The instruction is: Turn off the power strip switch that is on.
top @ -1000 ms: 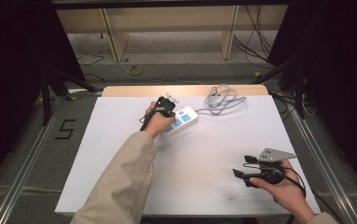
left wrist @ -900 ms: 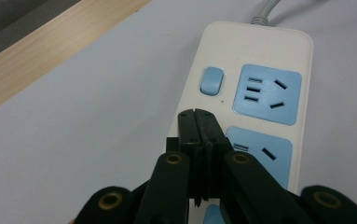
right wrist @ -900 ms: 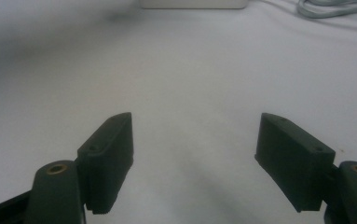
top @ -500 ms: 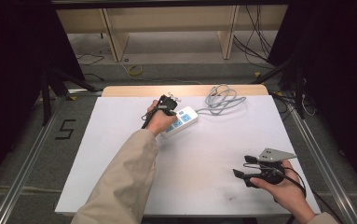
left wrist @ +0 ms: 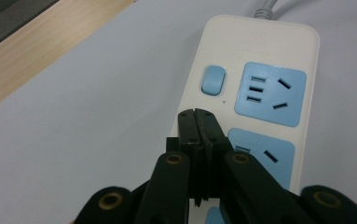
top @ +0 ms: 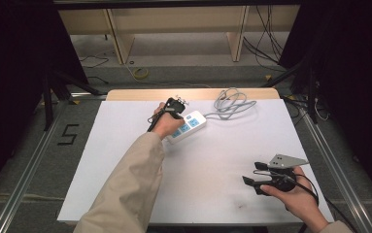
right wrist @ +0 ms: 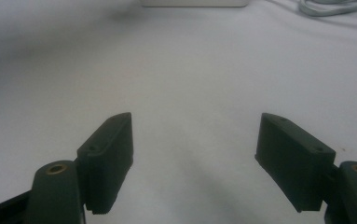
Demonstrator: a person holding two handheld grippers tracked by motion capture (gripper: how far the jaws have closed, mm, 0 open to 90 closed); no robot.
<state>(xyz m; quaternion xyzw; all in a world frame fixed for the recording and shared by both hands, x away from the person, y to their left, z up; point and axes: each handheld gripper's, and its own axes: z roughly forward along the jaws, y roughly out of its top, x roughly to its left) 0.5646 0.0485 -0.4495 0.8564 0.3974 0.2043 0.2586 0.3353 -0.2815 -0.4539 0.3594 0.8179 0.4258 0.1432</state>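
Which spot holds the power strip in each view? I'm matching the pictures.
High view: power strip far-centre, beside the left gripper.
Left gripper view: right half, under the shut jaws.
Right gripper view: a sliver at the top edge.
Shared landmark: its grey cable.

I see white table top [top: 125,160], bare wood strip [top: 140,94] along its far edge. Beyond it, light wooden shelf unit [top: 174,19], cables [top: 266,46] trailing across grey floor [top: 183,73]. Black drapes [top: 13,73] at both sides. Metal rails [top: 25,179] flank table; I read "5" [top: 68,134] marked on floor at left.
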